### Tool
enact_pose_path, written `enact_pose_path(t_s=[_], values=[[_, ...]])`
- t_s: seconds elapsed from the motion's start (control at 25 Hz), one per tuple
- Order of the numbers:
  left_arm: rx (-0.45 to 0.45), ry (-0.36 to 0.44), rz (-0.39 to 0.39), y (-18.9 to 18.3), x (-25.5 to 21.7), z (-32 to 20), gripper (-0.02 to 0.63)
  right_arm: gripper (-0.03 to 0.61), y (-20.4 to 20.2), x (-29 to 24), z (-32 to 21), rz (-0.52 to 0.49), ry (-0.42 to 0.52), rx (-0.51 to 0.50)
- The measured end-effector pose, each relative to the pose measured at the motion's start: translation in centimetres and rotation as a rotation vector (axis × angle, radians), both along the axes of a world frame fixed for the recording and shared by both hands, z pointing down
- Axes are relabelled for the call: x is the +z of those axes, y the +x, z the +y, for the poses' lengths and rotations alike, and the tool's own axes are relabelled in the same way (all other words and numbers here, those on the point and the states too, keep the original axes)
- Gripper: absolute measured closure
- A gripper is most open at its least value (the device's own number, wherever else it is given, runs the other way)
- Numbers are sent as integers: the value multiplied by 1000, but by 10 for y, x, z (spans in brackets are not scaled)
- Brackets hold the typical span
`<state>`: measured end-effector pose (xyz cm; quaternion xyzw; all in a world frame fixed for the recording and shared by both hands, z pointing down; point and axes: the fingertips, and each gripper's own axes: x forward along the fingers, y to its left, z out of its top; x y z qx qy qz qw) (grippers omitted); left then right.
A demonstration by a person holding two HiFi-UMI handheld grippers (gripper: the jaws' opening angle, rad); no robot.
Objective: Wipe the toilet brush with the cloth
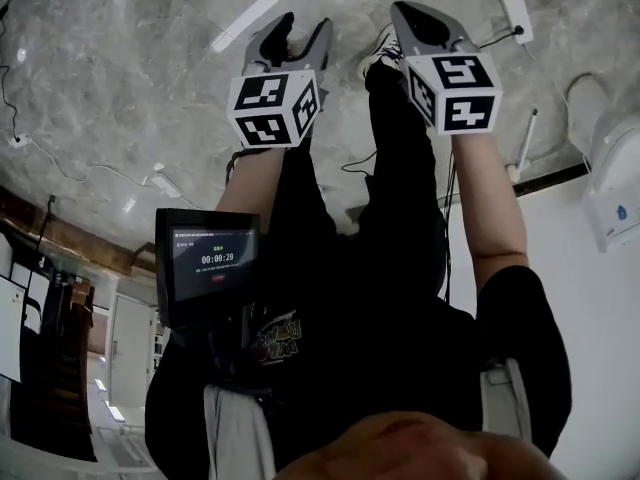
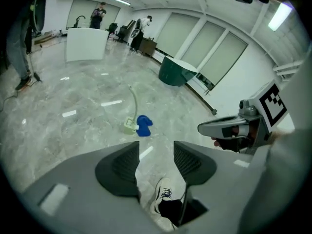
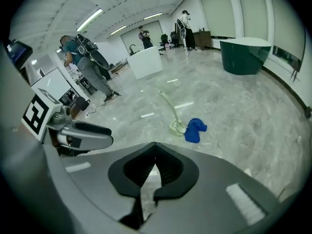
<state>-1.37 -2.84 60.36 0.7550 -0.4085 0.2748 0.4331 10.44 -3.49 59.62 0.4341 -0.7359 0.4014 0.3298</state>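
Head view, left to right:
- Small dark screen (image 1: 210, 263), lower left, showing a timer.
- Left gripper (image 1: 303, 26), grey, two-jawed, with a marker cube, upper centre. It is held out on a bare forearm over the grey marble floor (image 1: 120, 88).
- Right gripper (image 1: 415, 18), same build, just right of it and apart from it.
- White power strip (image 1: 517, 13), upper right, on the floor.

Left gripper view, left to right:
- White counter block (image 2: 87, 44), upper left, with people standing behind it.
- Pale green toilet brush (image 2: 130, 116) with a long curved handle, lying flat on the floor at centre.
- Crumpled blue cloth (image 2: 144, 126), touching or just beside the right of the brush head; the contact is hard to judge at this distance.
- Left gripper jaws stand well apart and hold nothing. Between them show only bare floor and a white laced shoe (image 2: 163, 201).
- Dark green tub-shaped vessel (image 2: 178, 71), upper centre, well beyond the brush.
- Right gripper, at the right edge, in the air, well apart from brush and cloth.

Right gripper view, left to right:
- Left gripper, left edge, in the air.
- White counter block, upper centre.
- Toilet brush (image 3: 173, 113) and blue cloth (image 3: 195, 129), centre, side by side on the floor, with neither gripper touching them.
- Right gripper jaws closed together at the tips, nothing between them.
- Dark green vessel, upper right.
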Motion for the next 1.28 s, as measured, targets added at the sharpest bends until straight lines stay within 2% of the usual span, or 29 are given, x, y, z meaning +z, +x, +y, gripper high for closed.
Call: enact_pose_path(t_s=[0.12,0.4,0.56,0.68,0.8,0.96,1.12,1.28], values=[[39,12,4,9,-28,13,393,577,7,-22,11,0,5,11],[40,108,76,31,-179,3,393,577,8,-178,1,4,91,14],[85,118,97,45,-245,25,393,577,7,-248,24,-21,114,-31],[160,170,64,61,-277,31,394,577,11,-279,33,-22,150,-108],[138,215,46,64,-306,21,394,577,16,-306,24,-40,192,-160],[93,251,58,66,-345,4,397,577,21,-338,5,-87,232,-142],[86,277,67,63,-376,-8,399,577,20,-358,-3,-135,216,-124],[55,298,90,51,-401,4,400,577,23,-384,11,-121,261,-110]])
